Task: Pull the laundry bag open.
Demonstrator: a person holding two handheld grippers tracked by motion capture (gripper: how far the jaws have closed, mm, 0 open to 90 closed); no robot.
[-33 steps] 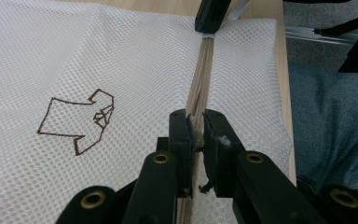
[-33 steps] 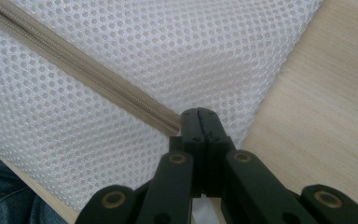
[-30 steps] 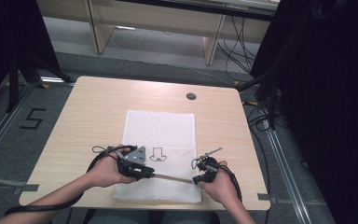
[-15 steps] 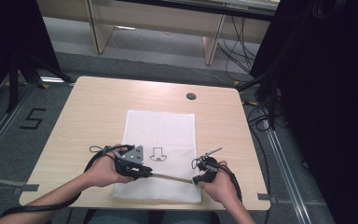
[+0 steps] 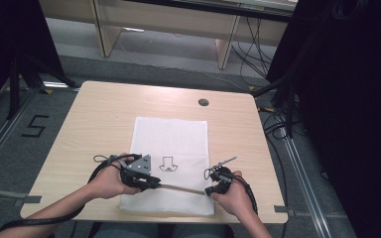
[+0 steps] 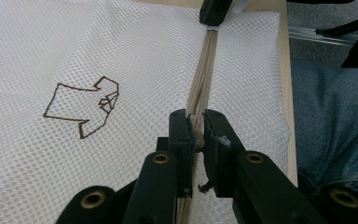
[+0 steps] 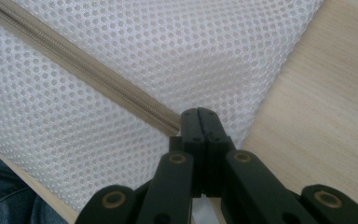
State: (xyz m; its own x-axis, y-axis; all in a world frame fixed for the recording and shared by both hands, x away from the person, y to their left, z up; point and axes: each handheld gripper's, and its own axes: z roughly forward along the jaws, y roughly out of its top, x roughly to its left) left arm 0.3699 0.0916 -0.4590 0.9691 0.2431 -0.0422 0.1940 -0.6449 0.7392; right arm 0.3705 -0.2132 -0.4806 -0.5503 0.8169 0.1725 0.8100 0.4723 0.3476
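Right, you've got a white mesh laundry bag point(image 5: 171, 148) lying flat on the counter point(image 5: 99, 114), near your edge, w/ its beige zipper point(image 5: 181, 188) running across the near end. Your left hand-held gripper point(image 6: 196, 135) is clenched on what looks like the zip slider; the two tape halves run ahead of it, unjoined, toward the far end. Your right hand-held gripper point(image 7: 199, 122) is clamped tight on the zipper's end at the bag's right corner, jaws fully together.

My read: you're working the slider along the zip. To do it well, keep the right side pinned as an anchor so the tape stays taut & straight. Pull the slider in line w/ the teeth, low to the mesh, not upward. Go steady; loose mesh near the slider could snag. The printed shirt mark point(image 6: 83, 106) sits beside the zip, well clear.
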